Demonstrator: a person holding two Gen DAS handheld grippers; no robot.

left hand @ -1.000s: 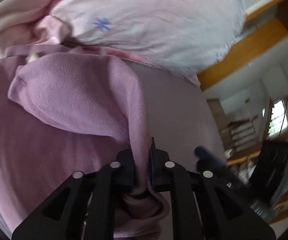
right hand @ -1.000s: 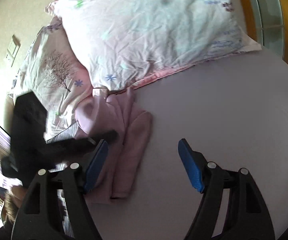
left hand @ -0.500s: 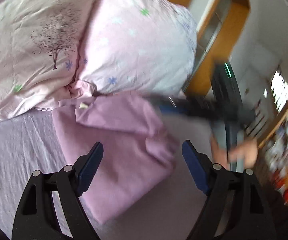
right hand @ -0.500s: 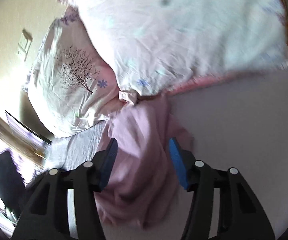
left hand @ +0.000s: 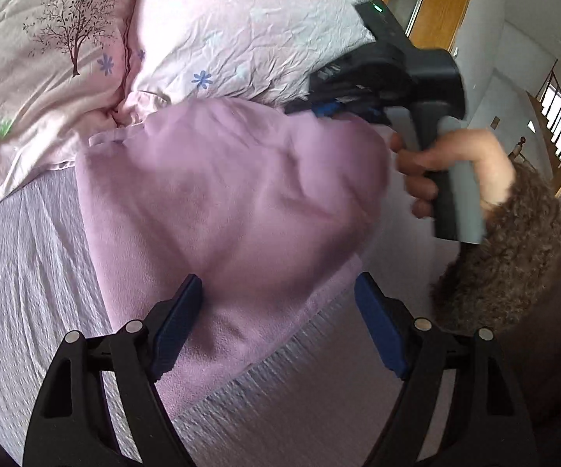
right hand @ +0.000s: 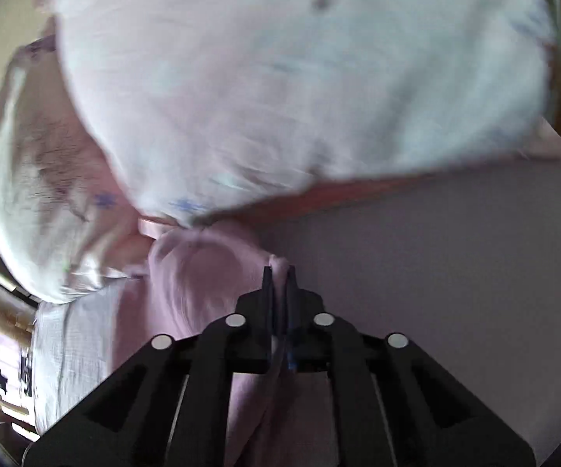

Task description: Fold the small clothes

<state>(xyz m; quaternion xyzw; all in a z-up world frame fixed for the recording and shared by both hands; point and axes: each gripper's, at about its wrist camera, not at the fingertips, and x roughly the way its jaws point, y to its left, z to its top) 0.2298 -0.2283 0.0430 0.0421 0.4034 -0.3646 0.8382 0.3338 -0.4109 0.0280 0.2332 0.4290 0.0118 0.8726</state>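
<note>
A small pink-lilac fleece garment (left hand: 218, 202) lies on the bed, partly folded, its upper layer lifted and blurred. My left gripper (left hand: 278, 303) is open, its blue pads on either side of the garment's near edge, holding nothing. My right gripper (right hand: 279, 272) is shut on a fold of the same garment (right hand: 202, 272). In the left wrist view the right gripper (left hand: 331, 111) shows at the garment's far right corner, held by a hand (left hand: 451, 163) in a brown fuzzy sleeve.
Two pale floral pillows (left hand: 210, 27) lie against the garment's far side; one fills the right wrist view (right hand: 280, 85). The lilac bedsheet (left hand: 27, 272) spreads left and front. A wooden door frame (left hand: 436, 0) and stairs stand at the far right.
My left gripper let go of the garment, opened and drew back. My right gripper moved in over the garment and shut on a fold, which is now lifting.
</note>
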